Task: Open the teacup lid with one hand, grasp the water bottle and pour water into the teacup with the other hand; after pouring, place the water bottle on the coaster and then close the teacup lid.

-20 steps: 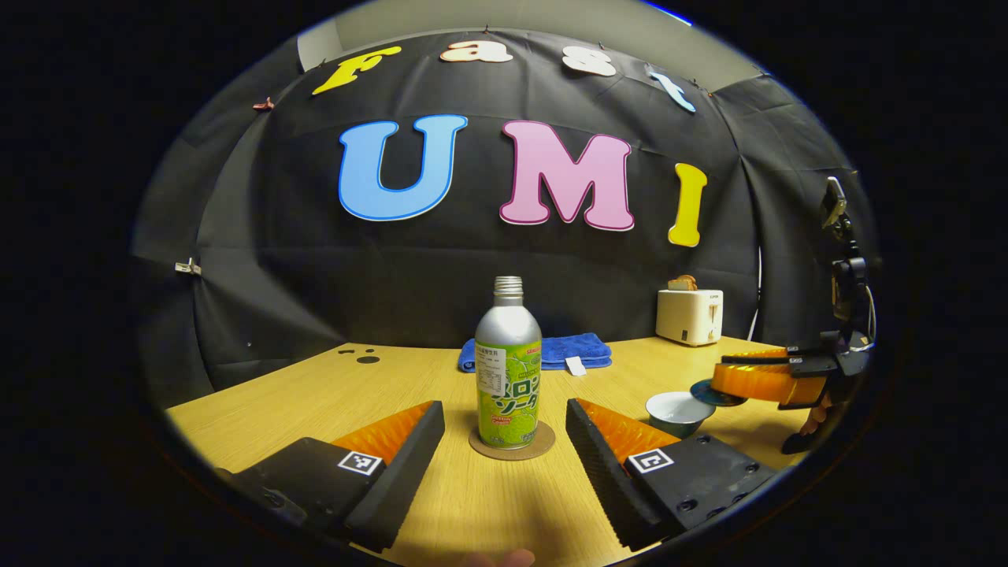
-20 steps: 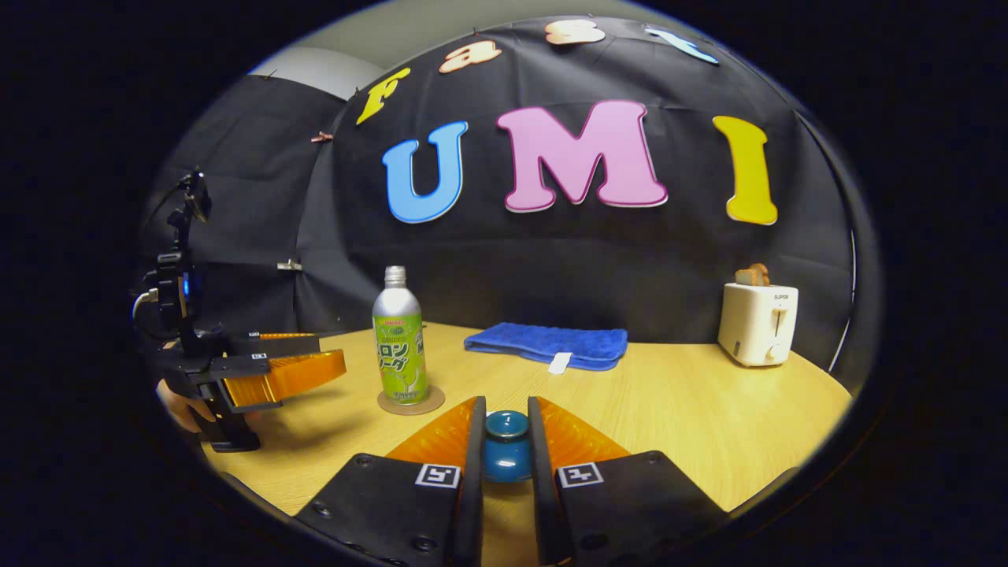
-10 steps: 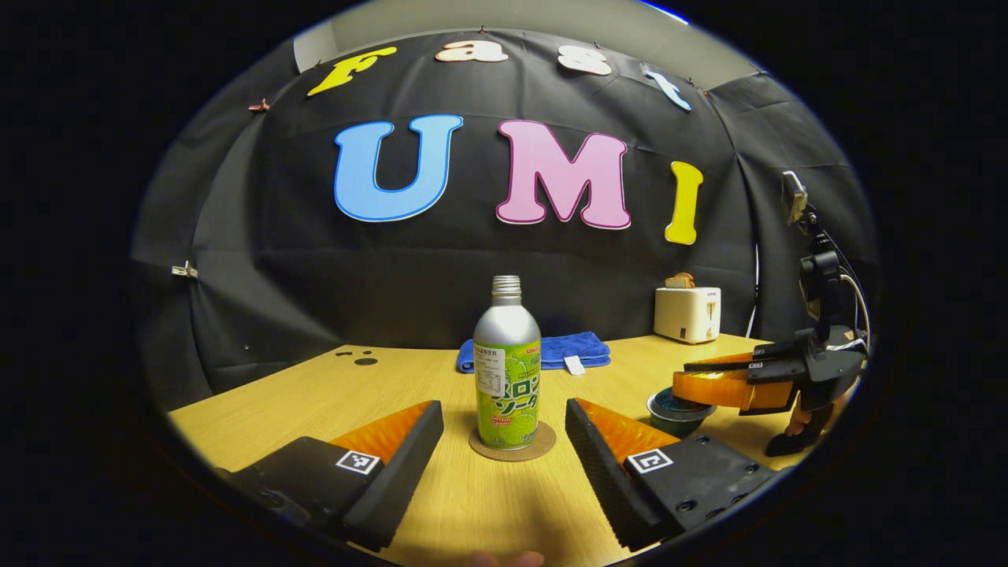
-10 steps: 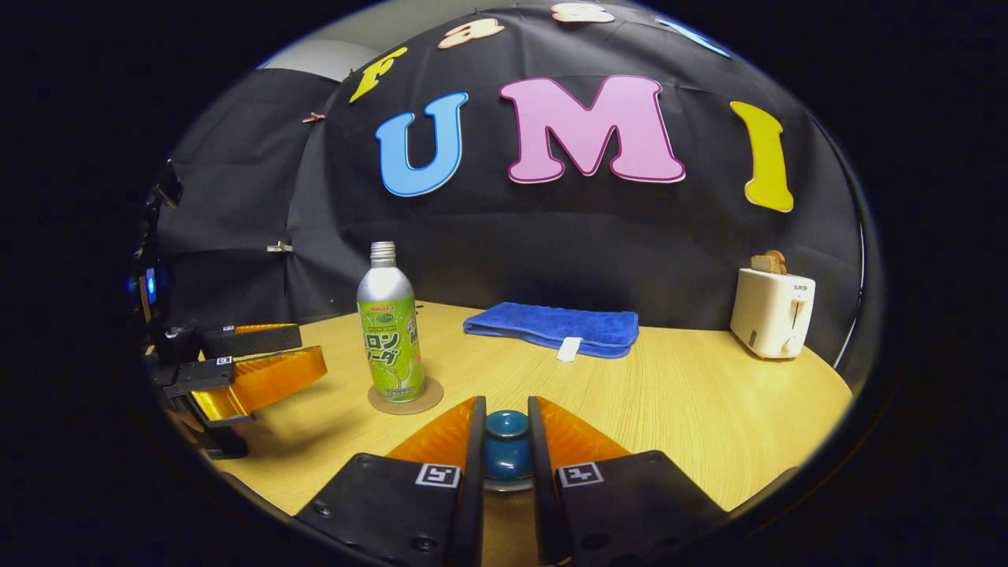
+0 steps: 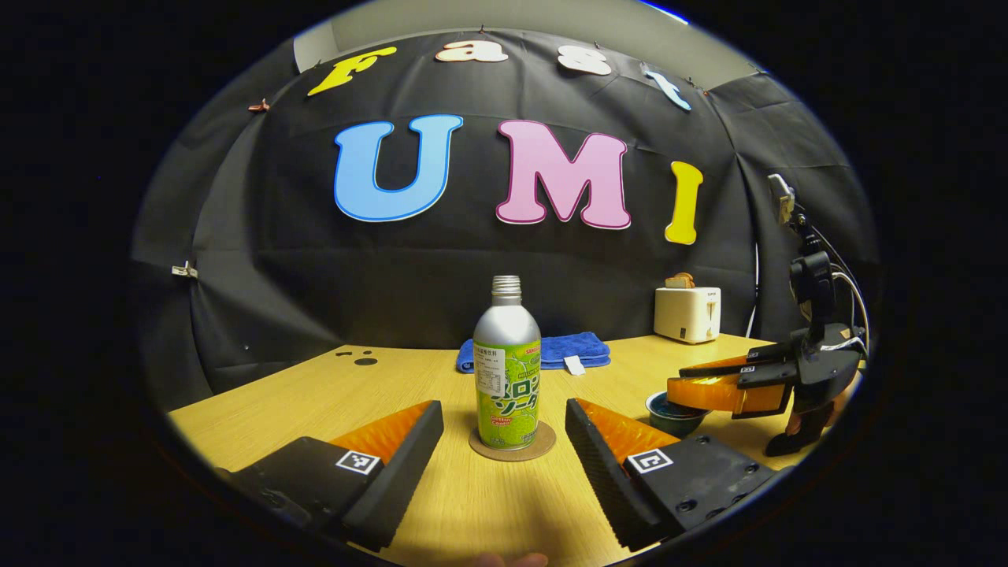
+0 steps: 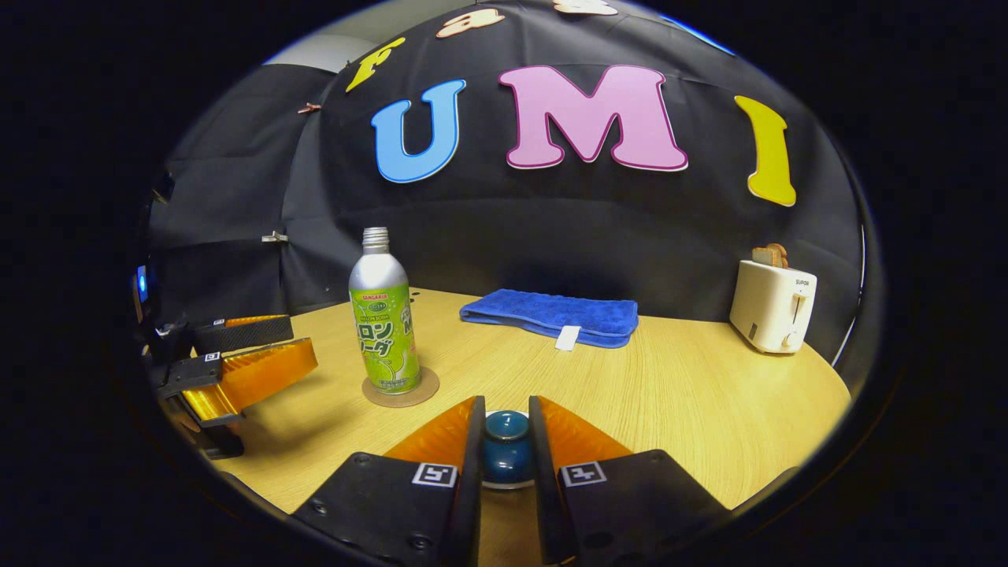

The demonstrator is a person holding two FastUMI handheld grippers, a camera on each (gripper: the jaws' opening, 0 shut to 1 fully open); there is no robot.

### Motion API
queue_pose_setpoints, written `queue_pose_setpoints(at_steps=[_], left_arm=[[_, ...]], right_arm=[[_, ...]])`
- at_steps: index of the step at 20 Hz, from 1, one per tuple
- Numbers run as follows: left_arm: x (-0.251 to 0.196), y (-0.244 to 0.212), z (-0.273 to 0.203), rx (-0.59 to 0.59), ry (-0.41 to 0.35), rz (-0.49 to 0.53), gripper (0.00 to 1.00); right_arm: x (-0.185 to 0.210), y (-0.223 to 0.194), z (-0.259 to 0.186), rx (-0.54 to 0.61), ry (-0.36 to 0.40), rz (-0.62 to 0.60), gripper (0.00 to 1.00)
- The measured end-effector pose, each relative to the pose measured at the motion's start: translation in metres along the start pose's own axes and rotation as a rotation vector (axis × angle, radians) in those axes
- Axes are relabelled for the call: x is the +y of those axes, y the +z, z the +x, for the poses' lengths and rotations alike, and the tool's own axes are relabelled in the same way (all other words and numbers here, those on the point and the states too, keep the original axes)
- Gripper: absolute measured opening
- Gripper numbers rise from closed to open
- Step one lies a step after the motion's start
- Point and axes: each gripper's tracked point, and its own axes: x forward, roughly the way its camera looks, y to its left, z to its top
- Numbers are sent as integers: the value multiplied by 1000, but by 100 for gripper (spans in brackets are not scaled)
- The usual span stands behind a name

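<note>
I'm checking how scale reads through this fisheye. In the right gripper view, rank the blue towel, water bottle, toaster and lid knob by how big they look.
1. blue towel, widest
2. water bottle
3. toaster
4. lid knob, smallest

The knob sits nearest the camera, so its true size is unsure.

The teacup (image 5: pixel 676 413) is half hidden behind the left gripper's (image 5: pixel 504 441) near finger and under the right gripper (image 6: pixel 505 441). Can't tell if the lid (image 6: pixel 505 449) sits right on it. In the right gripper view just the lid's blue knob shows btwn the fingers; cup is hidden. Bottle (image 6: pixel 381 315) label is too small to read. Left gripper's back end is cut off at the edge.
</note>
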Motion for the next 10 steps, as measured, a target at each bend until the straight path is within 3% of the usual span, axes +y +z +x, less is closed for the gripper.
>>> queue_pose_setpoints(at_steps=[2,4,6,7,10], left_arm=[[0,0,0,0,-1,0,99],[0,0,0,0,-1,0,98],[1,-1,1,-1,-2,0,98],[1,-1,1,-1,-2,0,98],[1,-1,1,-2,-3,0,98]], right_arm=[[0,0,-2,0,3,4,36],[1,3,-3,-9,4,1,48],[-2,5,-9,-26,-3,10,52],[-2,6,-14,-43,-8,15,60],[-6,17,-33,-129,-29,14,69]])
